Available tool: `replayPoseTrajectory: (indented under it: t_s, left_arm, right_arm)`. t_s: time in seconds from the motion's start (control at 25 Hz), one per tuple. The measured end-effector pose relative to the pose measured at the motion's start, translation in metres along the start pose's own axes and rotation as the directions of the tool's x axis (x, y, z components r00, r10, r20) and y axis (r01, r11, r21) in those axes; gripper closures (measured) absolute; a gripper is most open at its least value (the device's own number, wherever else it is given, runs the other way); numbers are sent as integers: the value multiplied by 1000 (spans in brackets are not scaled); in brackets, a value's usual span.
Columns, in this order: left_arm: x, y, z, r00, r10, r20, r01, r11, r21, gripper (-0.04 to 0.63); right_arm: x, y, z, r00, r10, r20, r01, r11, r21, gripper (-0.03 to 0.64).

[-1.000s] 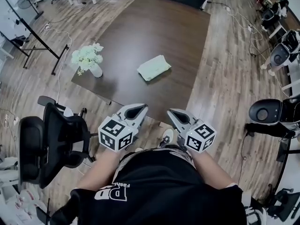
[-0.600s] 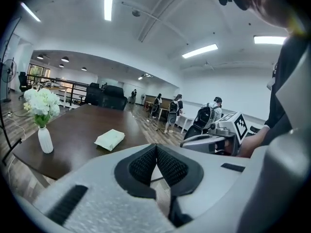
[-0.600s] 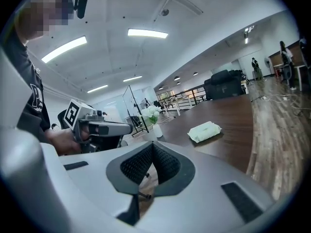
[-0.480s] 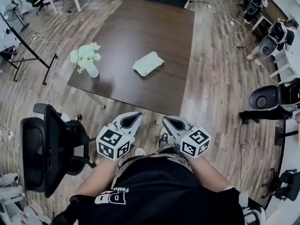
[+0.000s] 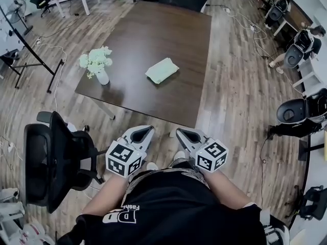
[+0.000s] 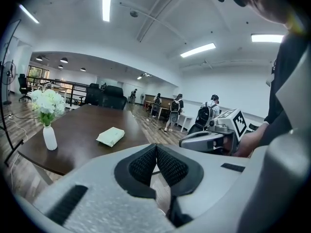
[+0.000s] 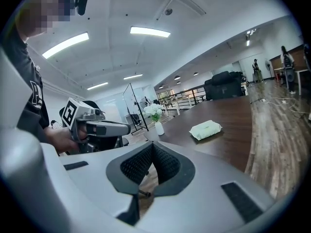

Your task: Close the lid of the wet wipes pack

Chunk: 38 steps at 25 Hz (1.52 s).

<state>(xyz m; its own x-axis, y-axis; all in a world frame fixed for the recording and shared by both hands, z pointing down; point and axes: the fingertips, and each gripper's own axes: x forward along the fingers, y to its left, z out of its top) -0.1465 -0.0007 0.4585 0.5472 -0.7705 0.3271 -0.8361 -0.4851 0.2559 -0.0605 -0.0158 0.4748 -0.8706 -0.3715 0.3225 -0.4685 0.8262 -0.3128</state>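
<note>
The pale green wet wipes pack [image 5: 162,70] lies flat near the middle of the dark brown table [image 5: 168,29]. It also shows as the pack [image 6: 111,136] and as the pack [image 7: 205,129] in the gripper views. From this far I cannot make out its lid. My left gripper [image 5: 145,132] and right gripper [image 5: 183,133] hang side by side over the floor, short of the table's near edge [image 5: 138,106] and well away from the pack. Both are shut, pads together with nothing between them, in the left gripper [image 6: 156,159] and the right gripper [image 7: 153,152] views.
A white vase of white flowers [image 5: 97,64] stands at the table's left corner. A black office chair [image 5: 56,157] is close on my left. More chairs [image 5: 301,116] stand at the right. Several people [image 6: 209,113] are at desks far behind. Wooden floor surrounds the table.
Both grippers have dropped slightly in the head view and drawn a little closer together. The view has swung, so the table sits more centred. Both stay shut and empty.
</note>
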Motion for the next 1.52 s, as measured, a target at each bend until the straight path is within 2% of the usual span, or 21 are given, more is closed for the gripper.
replayPoseTrajectory:
  t_s: [0.32, 0.68, 1.08, 1.52]
  left_arm:
    - [-1, -2, 7, 1000, 6, 7, -7, 1000, 20, 577]
    - [-8, -8, -3, 1000, 3, -10, -3, 998, 58, 577]
    - [-12, -7, -6, 1000, -13, -12, 14, 998, 55, 577]
    - [-14, -4, -1, 1000, -14, 2, 14, 998, 59, 577]
  right_arm:
    - [3, 5, 8, 1000, 13, 10, -13, 1000, -25, 612]
    - [-3, 11, -4, 1000, -2, 10, 2, 1000, -19, 612]
    - [-2, 13, -8, 1000, -2, 13, 2, 1000, 12, 612]
    - [0, 17, -5, 1000, -3, -1, 2, 1000, -20, 612]
